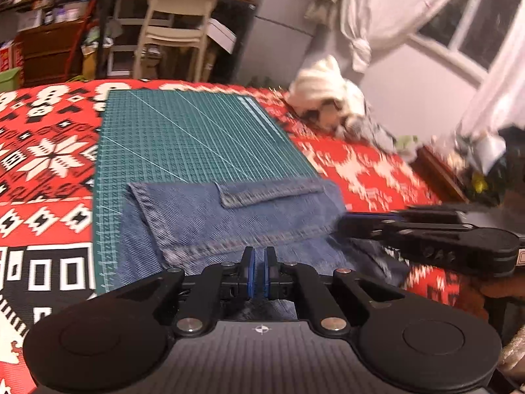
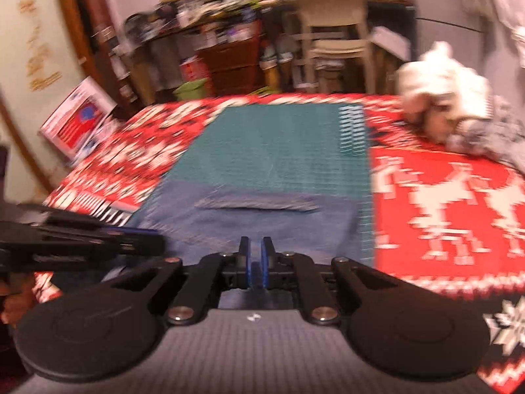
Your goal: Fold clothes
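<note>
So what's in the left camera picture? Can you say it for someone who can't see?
A folded piece of blue denim lies on a green cutting mat over a red and white patterned cloth. The left gripper is low over the denim's near edge, its blue-padded fingers nearly together. The right gripper reaches in from the right, and a white bundle of clothes sits further back.

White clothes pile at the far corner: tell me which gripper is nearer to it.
Right. The right gripper sits on the jeans' side toward the white clothes pile; the left gripper sits farther across.

Bare mat (image 1: 183, 138) beyond jeans (image 1: 229, 220)
</note>
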Tool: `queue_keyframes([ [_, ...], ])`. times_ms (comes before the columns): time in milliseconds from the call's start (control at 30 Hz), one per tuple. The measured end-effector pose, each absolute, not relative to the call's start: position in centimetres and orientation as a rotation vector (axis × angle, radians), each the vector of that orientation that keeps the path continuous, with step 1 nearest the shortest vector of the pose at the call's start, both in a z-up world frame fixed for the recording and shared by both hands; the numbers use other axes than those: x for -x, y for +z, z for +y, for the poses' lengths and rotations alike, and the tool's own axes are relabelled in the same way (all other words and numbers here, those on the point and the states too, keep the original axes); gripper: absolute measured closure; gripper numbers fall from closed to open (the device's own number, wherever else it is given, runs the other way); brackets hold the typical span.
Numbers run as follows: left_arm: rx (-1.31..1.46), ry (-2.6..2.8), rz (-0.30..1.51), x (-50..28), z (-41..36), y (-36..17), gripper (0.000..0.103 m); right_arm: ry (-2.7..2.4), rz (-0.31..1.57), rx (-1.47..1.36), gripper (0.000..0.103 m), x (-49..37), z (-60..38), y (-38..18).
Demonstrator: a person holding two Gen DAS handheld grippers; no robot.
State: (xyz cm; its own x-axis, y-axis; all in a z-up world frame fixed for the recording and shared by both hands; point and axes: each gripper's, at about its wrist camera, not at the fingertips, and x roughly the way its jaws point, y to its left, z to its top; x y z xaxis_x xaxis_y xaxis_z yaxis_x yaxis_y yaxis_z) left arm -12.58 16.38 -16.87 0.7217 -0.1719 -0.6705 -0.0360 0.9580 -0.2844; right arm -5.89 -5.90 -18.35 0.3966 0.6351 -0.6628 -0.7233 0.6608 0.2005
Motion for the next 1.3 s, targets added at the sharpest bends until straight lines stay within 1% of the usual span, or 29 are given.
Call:
queue_keyframes([
  [100,0.255,-0.064,0.768,12.6,15.9,-18.1,0.099,0.877,0.812,0.161,0.094,6.7,-4.2,-19.7],
  [267,0.255,-0.063,0.748,13.4,16.4,-19.2,0.099,0.894,0.767,0.228,0.096,7.4,-4.0,-20.8],
  [433,0.269,-0.07,0.749,13.7,16.8,-19.2,0.099,0.883,0.782,0.249,0.099,7.1,-4.7,-20.5],
  [500,0.28,-0.074,0.748,13.9,17.1,-19.3,0.099,0.865,0.793,0.235,0.103,6.7,-5.4,-20.3],
  [833,0.277,-0.067,0.749,13.9,16.9,-19.3,0.1,0.772,0.846,0.147,0.103,5.1,-7.8,-20.1],
  [1133,0.282,-0.063,0.752,13.9,17.0,-19.2,0.1,0.707,0.798,0.044,0.103,5.6,-9.3,-19.1],
  [1167,0.283,-0.063,0.752,13.9,17.0,-19.2,0.1,0.689,0.777,0.04,0.101,5.6,-9.5,-18.6],
  [1200,0.283,-0.062,0.752,13.9,17.0,-19.2,0.1,0.681,0.763,0.044,0.095,5.5,-9.6,-18.3],
  [1300,0.278,-0.061,0.754,13.9,16.9,-19.2,0.1,0.694,0.785,0.035,0.095,4.7,-9.6,-18.2],
])
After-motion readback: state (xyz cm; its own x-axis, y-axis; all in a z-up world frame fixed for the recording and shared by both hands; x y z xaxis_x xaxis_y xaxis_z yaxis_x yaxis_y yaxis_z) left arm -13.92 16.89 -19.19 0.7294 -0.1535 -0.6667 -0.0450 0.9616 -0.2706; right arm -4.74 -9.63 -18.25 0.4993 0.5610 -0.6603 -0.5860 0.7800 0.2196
